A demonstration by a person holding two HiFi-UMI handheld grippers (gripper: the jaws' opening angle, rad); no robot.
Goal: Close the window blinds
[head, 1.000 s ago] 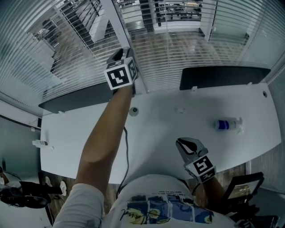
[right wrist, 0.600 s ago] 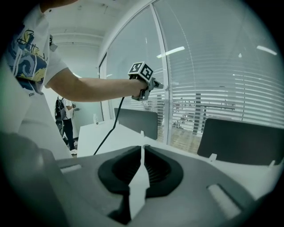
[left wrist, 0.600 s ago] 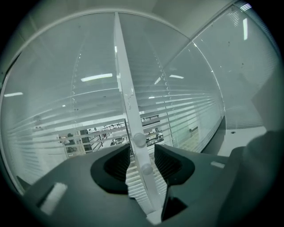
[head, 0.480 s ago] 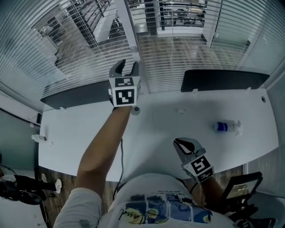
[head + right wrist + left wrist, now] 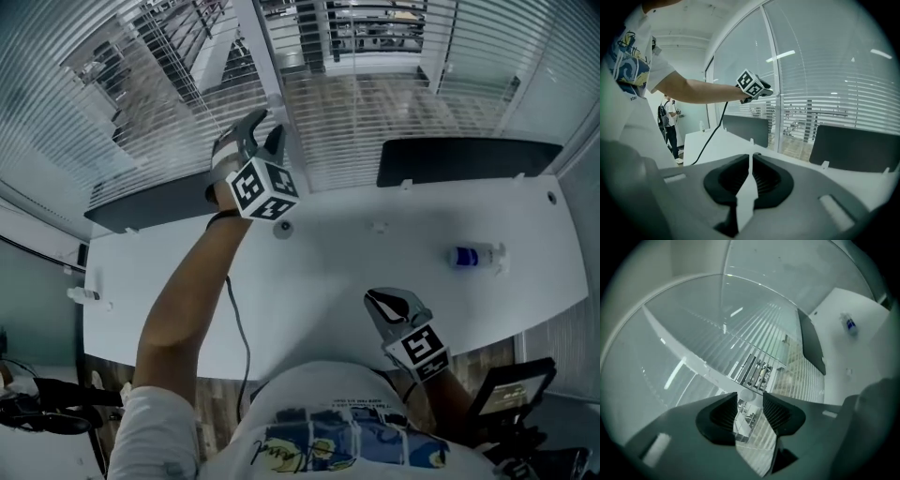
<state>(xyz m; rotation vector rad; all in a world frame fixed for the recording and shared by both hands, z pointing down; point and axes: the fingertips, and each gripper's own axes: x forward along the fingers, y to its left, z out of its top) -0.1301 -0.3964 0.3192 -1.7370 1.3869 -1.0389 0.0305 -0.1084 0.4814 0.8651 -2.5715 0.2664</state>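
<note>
The desk is smooth, matt white. The blinds have slightly shiny slats. The left gripper has dark, ribbed, matt pads.

Mid frame: desk, blinds behind it across the top. Two panels on the desk's far edge, left panel and right panel. bottle on the desk at right. left gripper upper centre, before the blinds; right gripper lower right.

White desk, dark panels, glass wall.
</note>
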